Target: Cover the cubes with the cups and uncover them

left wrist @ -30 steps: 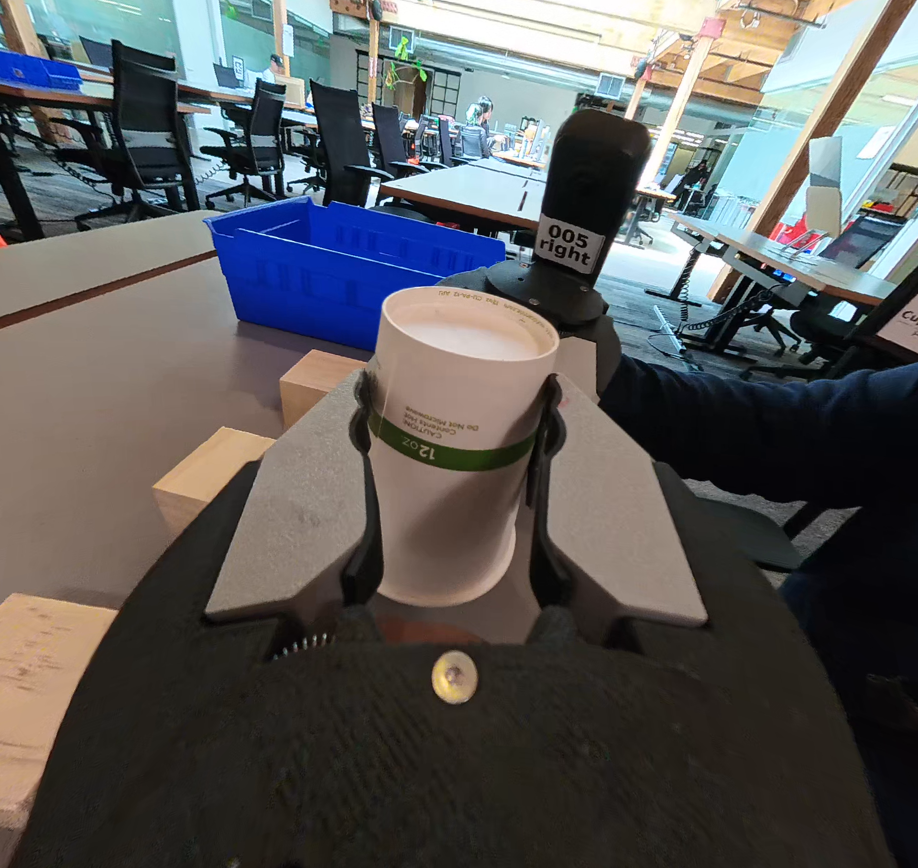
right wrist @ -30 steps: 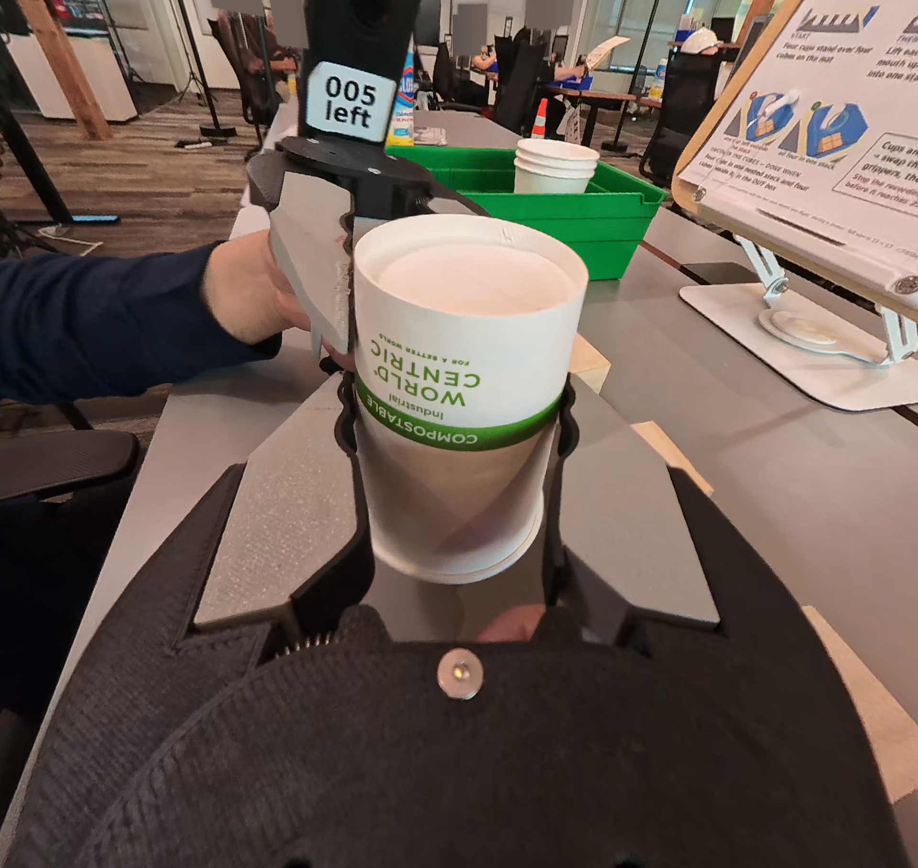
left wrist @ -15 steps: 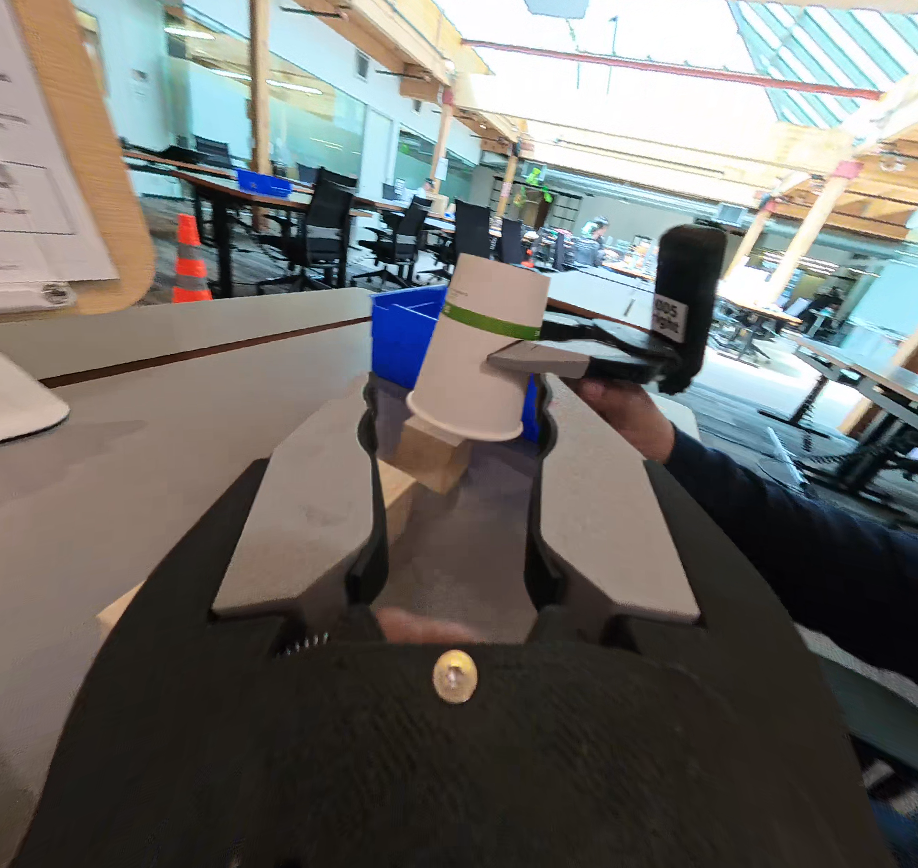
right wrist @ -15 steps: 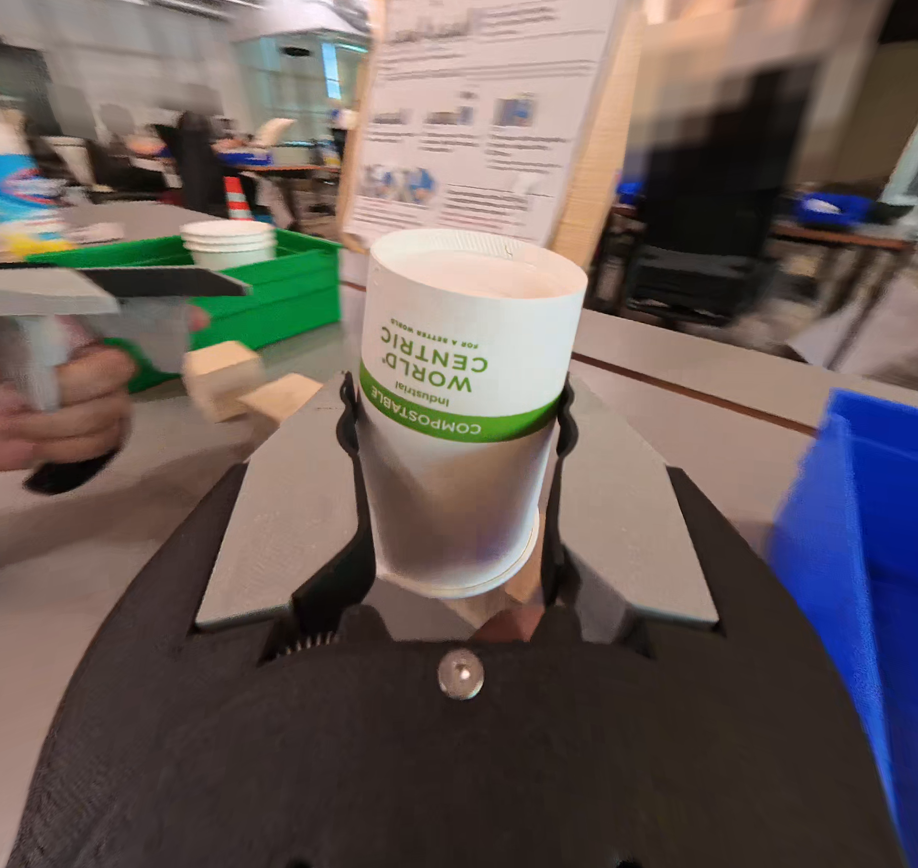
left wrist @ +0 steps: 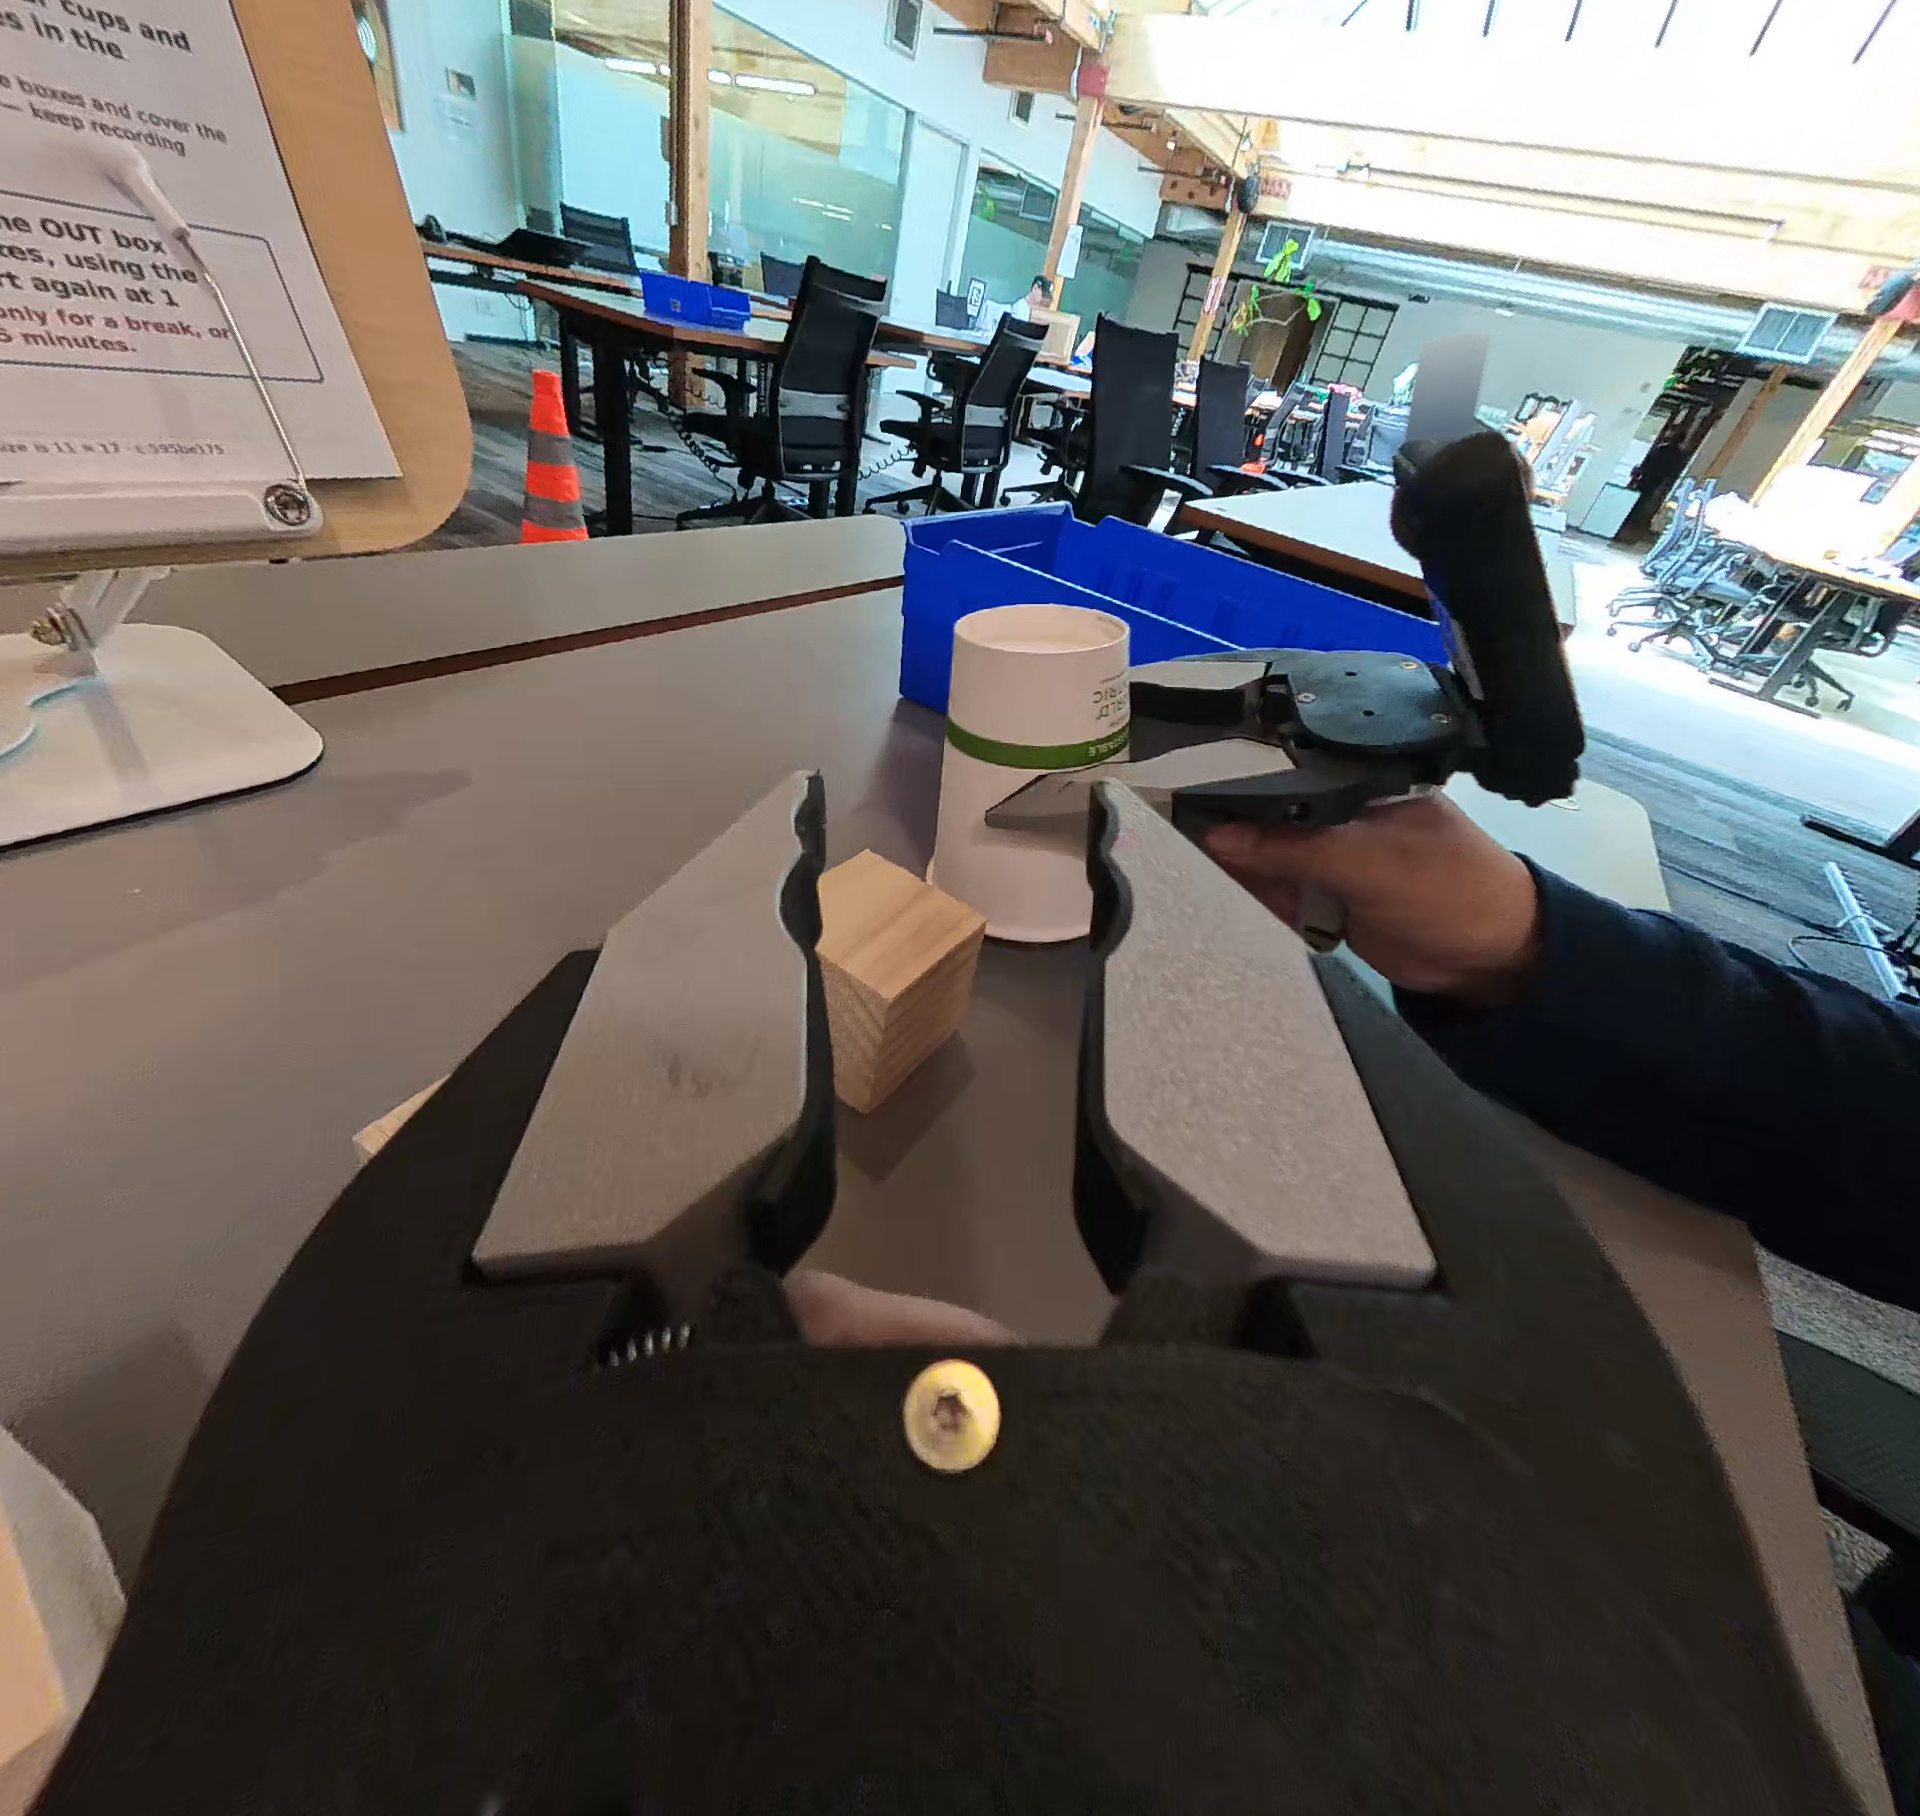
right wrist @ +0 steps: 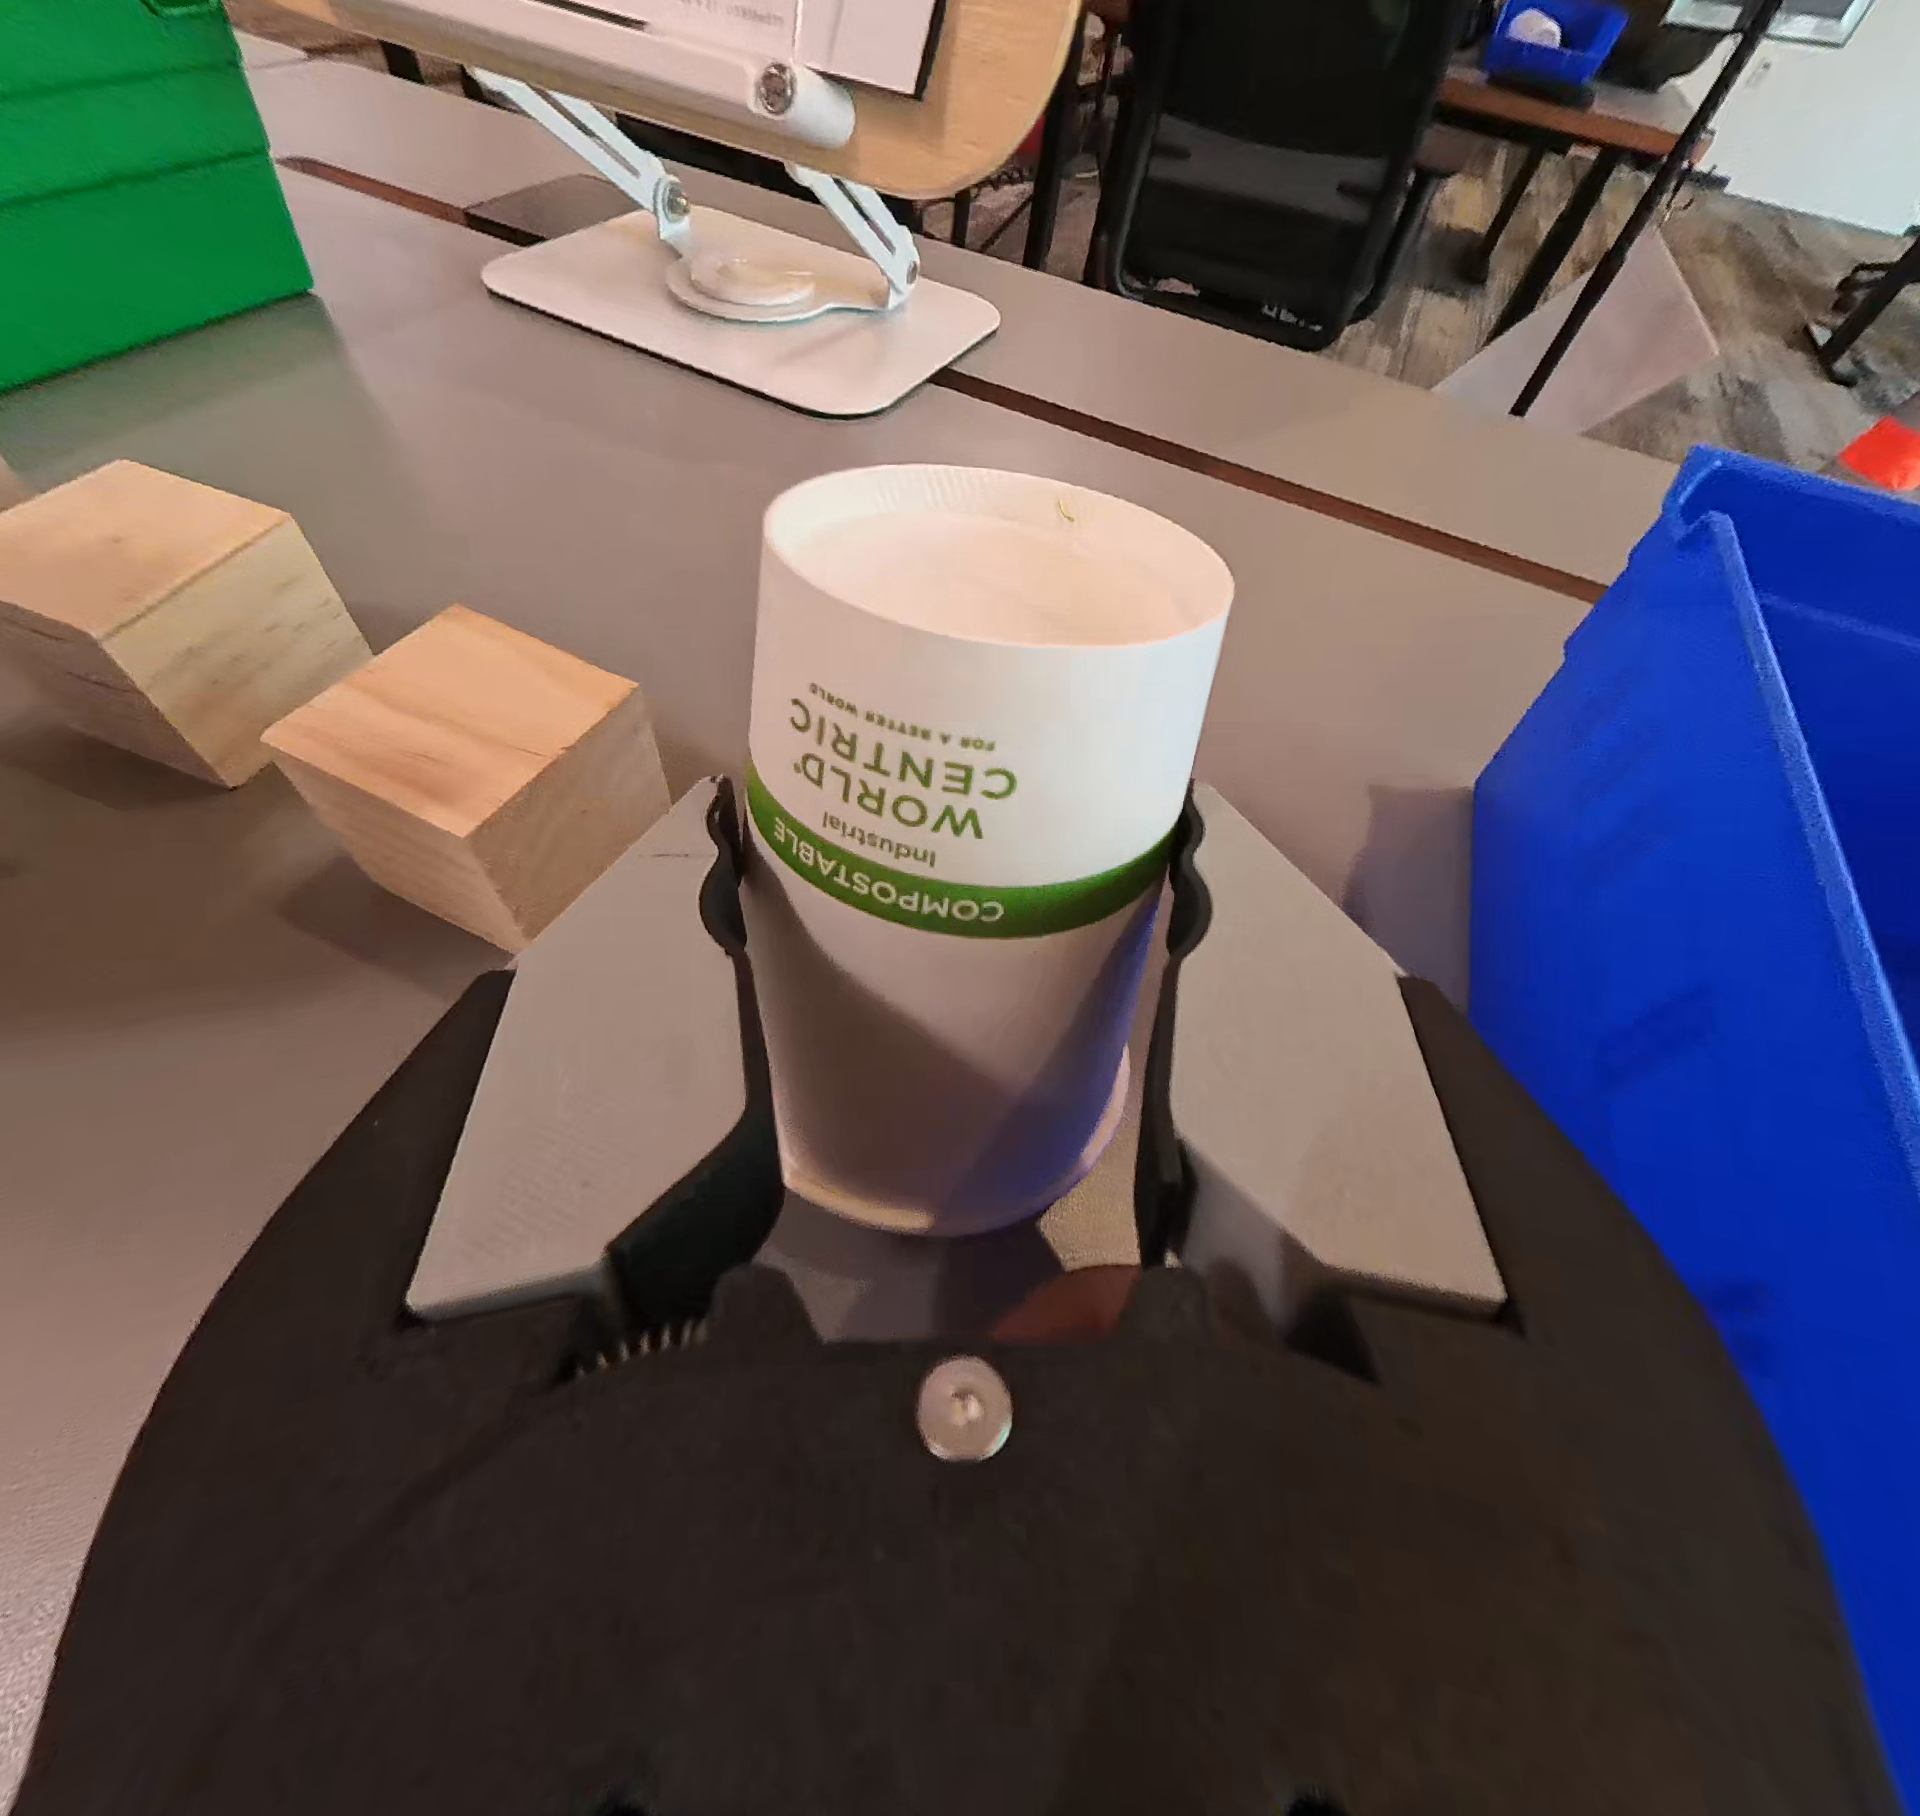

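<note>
A white paper cup with a green band (right wrist: 987,727) stands mouth down on the grey table (right wrist: 520,478). My right gripper (right wrist: 956,862) is shut on the cup, with both pads against its sides at the band. In the left wrist view the cup (left wrist: 1023,779) stands next to a bare wooden cube (left wrist: 894,977), with the right gripper (left wrist: 1081,758) on it from the right. My left gripper (left wrist: 956,831) is open and empty, just short of that cube. Two bare cubes (right wrist: 468,769) (right wrist: 166,613) lie to the left of the cup. What is under the cup is hidden.
A blue bin (right wrist: 1714,935) stands close to the right of the cup and also shows in the left wrist view (left wrist: 1143,592). A green bin (right wrist: 104,156) is at the far left. A document stand (right wrist: 727,301) sits at the back of the table. Another cube edge (left wrist: 400,1127) shows behind my left finger.
My left gripper let go of the cup, drew back and its jaws narrowed on nothing. My right gripper carried the cup toward the blue bin and lowered it mouth down onto the table.
</note>
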Demonstrator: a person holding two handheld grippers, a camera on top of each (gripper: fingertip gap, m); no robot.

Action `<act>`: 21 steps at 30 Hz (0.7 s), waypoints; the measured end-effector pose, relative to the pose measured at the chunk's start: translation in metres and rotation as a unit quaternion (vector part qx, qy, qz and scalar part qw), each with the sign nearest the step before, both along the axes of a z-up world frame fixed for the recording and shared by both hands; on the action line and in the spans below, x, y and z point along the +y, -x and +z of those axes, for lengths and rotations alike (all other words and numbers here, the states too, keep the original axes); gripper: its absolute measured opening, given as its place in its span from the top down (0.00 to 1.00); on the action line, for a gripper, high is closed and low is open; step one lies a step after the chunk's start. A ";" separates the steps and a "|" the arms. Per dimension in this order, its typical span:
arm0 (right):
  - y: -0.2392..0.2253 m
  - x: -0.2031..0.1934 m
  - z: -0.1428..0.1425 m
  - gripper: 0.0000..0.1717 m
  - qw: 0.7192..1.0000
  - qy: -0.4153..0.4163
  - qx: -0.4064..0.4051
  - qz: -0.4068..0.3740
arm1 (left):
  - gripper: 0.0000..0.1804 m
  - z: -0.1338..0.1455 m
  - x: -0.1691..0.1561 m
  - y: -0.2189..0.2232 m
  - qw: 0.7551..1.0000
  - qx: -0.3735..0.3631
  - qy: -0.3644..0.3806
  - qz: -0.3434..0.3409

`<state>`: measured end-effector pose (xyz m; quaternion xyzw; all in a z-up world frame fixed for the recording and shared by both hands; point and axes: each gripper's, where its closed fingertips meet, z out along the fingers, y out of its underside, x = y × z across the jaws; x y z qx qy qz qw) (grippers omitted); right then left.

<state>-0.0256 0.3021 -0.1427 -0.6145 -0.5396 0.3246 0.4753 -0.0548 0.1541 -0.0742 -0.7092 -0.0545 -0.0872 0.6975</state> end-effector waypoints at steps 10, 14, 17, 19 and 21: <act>-0.009 0.000 0.038 0.48 0.996 -0.051 0.070 -0.023 | 0.71 -0.009 0.004 0.001 1.000 0.003 0.020 0.004; -0.018 -0.012 0.074 0.48 0.985 -0.081 0.151 -0.013 | 0.70 -0.010 0.004 0.001 1.000 0.003 0.025 0.005; -0.028 -0.022 0.097 0.50 0.975 -0.083 0.205 0.003 | 0.70 -0.016 0.005 0.004 0.999 0.013 0.041 0.022; -0.033 -0.026 0.107 0.49 0.970 -0.075 0.229 0.013 | 0.69 -0.019 0.003 0.009 0.997 0.029 0.051 0.041; -0.037 -0.029 0.113 0.49 0.967 -0.066 0.245 0.024 | 0.69 -0.019 -0.006 0.016 0.995 0.055 0.057 0.068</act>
